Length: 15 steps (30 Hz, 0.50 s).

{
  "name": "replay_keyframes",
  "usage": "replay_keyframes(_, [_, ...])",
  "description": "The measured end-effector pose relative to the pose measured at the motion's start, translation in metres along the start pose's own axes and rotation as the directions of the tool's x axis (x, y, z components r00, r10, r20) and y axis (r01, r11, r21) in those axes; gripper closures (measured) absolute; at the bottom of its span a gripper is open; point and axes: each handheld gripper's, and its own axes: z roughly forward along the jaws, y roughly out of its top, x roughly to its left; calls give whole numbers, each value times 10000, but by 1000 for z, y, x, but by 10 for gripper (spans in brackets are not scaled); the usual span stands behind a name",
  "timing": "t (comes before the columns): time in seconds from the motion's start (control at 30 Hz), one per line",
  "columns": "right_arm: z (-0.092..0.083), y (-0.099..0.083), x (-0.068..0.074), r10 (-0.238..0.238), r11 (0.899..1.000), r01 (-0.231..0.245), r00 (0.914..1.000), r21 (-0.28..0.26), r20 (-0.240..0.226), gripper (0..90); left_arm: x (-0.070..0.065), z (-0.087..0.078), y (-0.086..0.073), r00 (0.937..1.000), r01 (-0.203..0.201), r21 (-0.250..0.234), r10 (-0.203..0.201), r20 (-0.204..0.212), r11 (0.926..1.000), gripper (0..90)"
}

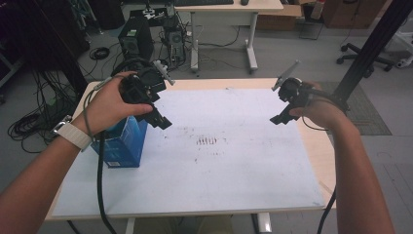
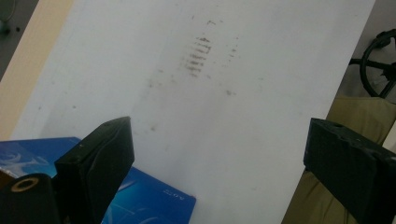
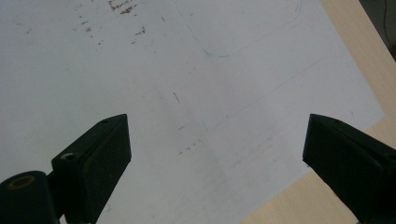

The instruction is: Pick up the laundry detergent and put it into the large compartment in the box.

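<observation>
A blue box (image 1: 122, 144) stands on the white sheet (image 1: 219, 175) at the table's left side. My left gripper (image 1: 160, 119) hovers just above and to the right of the box, held in a hand, open with nothing between its jaws. In the left gripper view the blue box (image 2: 154, 200) lies below the left jaw, and the left gripper (image 2: 217, 158) looks down on the stained sheet (image 2: 196, 56). My right gripper (image 1: 280, 117) hangs open above the sheet's right part. In the right gripper view the right gripper (image 3: 217, 149) is wide open over bare sheet (image 3: 187, 93).
The wooden table edge (image 1: 321, 146) shows along the right of the sheet. Behind the table stand a computer tower (image 1: 136, 39), cables on the floor (image 1: 29, 122), another desk (image 1: 229, 9) and a black post (image 1: 370, 48). A smudge (image 1: 208, 141) marks the sheet's middle.
</observation>
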Motion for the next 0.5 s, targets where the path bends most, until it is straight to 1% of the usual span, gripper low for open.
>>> replay_keyframes(0.07, [0,-1,0,22,10000,-22,10000,24,-1,78,-2,1,2,9999,-124,57,123,49,9999,90])
replay_keyframes(0.3, [1,-1,0,42,10000,-42,10000,27,-7,77,-6,4,6,9986,-455,22,454,286,9990,89])
replay_keyframes(0.43, [1,-2,0,45,10000,-45,10000,31,-14,77,-11,6,8,9967,-737,51,734,355,9973,89])
replay_keyframes(0.5, [1,-2,0,68,10000,-68,10000,28,1,77,-14,6,8,9960,-817,13,816,370,9967,88])
